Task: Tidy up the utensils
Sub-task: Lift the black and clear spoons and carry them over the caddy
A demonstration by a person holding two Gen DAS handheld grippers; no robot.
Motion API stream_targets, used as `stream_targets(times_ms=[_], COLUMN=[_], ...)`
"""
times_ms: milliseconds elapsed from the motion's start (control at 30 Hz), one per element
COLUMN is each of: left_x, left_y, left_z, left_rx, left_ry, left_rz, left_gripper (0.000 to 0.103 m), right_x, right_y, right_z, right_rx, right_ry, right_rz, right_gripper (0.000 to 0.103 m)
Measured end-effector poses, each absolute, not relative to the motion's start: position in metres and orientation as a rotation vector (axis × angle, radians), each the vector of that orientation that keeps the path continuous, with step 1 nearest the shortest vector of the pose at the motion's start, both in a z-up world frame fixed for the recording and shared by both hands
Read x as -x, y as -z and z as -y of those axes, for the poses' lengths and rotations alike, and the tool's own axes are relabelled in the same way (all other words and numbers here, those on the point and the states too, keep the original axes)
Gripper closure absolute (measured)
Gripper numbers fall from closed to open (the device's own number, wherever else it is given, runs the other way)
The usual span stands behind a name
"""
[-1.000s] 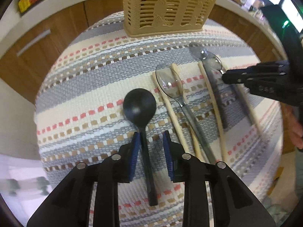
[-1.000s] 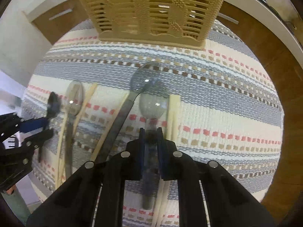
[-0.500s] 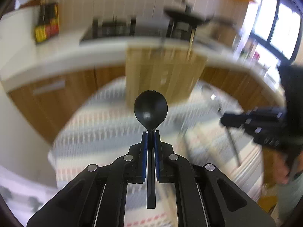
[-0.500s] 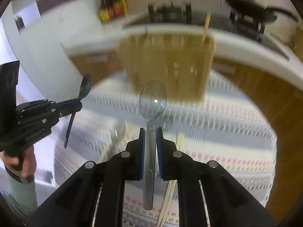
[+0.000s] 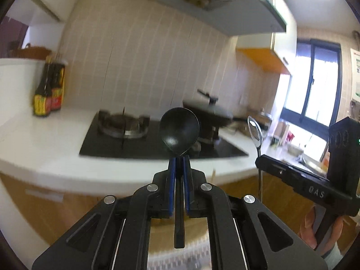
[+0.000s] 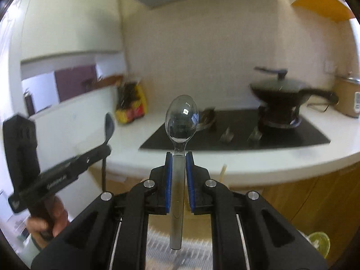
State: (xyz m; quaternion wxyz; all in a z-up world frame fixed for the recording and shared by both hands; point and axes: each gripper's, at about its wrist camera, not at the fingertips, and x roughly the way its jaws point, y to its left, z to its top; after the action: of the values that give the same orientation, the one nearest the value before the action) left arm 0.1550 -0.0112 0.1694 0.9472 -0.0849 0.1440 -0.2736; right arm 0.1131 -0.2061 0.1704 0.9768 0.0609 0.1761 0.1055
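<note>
Left gripper [image 5: 179, 157]: jaws clamped on handle of black spoon [image 5: 179, 129], pointing near level, slightly downward. Right gripper [image 6: 179, 155]: jaws clamped on handle of clear spoon [image 6: 181, 119], same attitude. Both grippers side by side, apart. Hand [image 6: 48, 221] wraps left grip; hand [image 5: 319, 230] wraps right grip.

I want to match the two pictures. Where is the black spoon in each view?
Left wrist view: black spoon at centre, bowl up, handle clamped in the left tool.
Right wrist view: same spoon at left edge, small, seen side-on.
Shared landmark: the lidded wok on the black hob.
</note>
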Motion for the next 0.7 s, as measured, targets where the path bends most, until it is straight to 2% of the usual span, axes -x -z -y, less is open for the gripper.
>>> stream_targets(times_ms=[133,367,700], left_x=[-0.181,-0.220,-0.231], left_y=[-0.161,-0.131,-0.100], left_z=[0.018,0.023,0.029], left_rx=[0.191,0.209,0.189], left_ry=[0.532,0.507,0.526], left_rz=[-0.249,-0.241,-0.258], left_gripper=[0.098,0.098,0.098], right_x=[-0.141,-0.191,-0.195], right_y=[-0.165,-0.123,-0.089], right_z=[0.220,0.234,0.230], right_rx=[-0.134,-0.146,-0.112], right_ry=[-0.142,-0.078,-0.061], right_rz=[-0.287,-0.278,-0.249], right_gripper=[0.093,0.093,0.092])
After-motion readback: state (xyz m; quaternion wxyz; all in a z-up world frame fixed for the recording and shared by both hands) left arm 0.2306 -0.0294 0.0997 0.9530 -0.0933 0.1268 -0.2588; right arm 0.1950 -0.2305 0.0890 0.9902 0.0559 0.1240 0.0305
